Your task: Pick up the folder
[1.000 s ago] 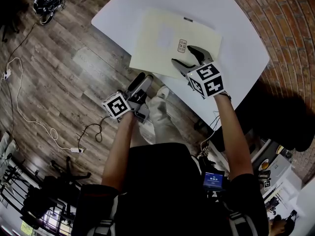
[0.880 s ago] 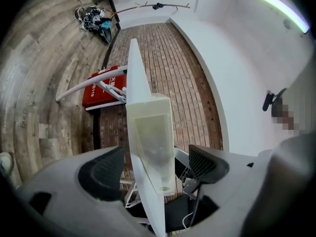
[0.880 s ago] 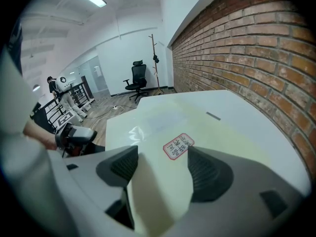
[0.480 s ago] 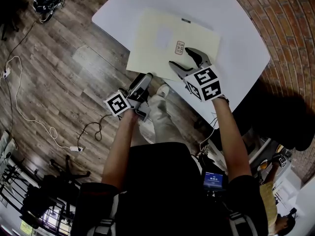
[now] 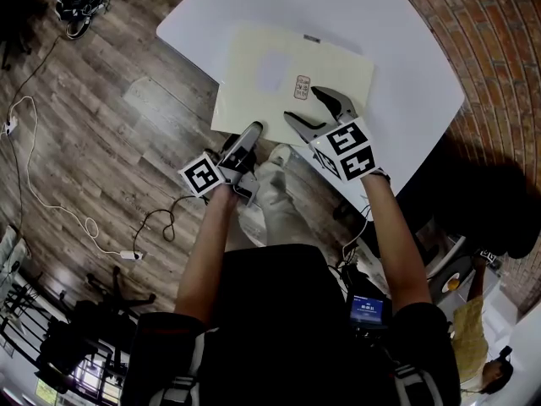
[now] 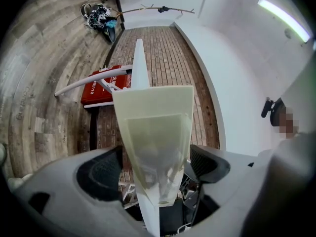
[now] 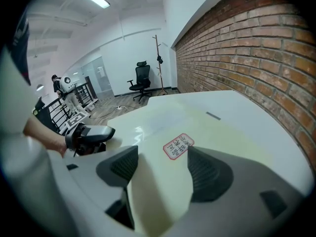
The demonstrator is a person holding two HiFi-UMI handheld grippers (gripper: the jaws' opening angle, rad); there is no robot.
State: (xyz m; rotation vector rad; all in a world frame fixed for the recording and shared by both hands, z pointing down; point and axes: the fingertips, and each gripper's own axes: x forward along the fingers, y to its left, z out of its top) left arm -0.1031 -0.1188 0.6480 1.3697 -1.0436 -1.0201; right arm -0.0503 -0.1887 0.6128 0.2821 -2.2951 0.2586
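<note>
Left claw (image 5: 252, 132) (image 6: 154, 169): jaws spread wide, having just been opening. The near edge of the folder (image 5: 287, 74) (image 6: 155, 127) stands between them, seen edge-on in the left gripper view, with a gap showing on each side, so nothing is gripped. The claw points level at that edge from below the rim of the surface (image 5: 380, 24). Right claw (image 5: 302, 104) (image 7: 163, 164): jaws apart, nothing clamped, angled downward over the top face of the folder (image 7: 158, 122). Whether its tips touch the folder cannot be told. A small red-bordered label (image 5: 303, 86) (image 7: 178, 146) lies on the folder just ahead of the gap between these jaws. The right gripper view also shows the left claw (image 7: 89, 137) at the folder's near edge. The folder is pale cream, lies flat on the white surface (image 7: 256, 117), and is turned askew to its edge. The folder's near-left corner and part of its near edge overhang the rim above the wood floor (image 5: 101, 117). A brick wall (image 5: 499, 49) (image 7: 247, 48) runs along the far side of the surface.
</note>
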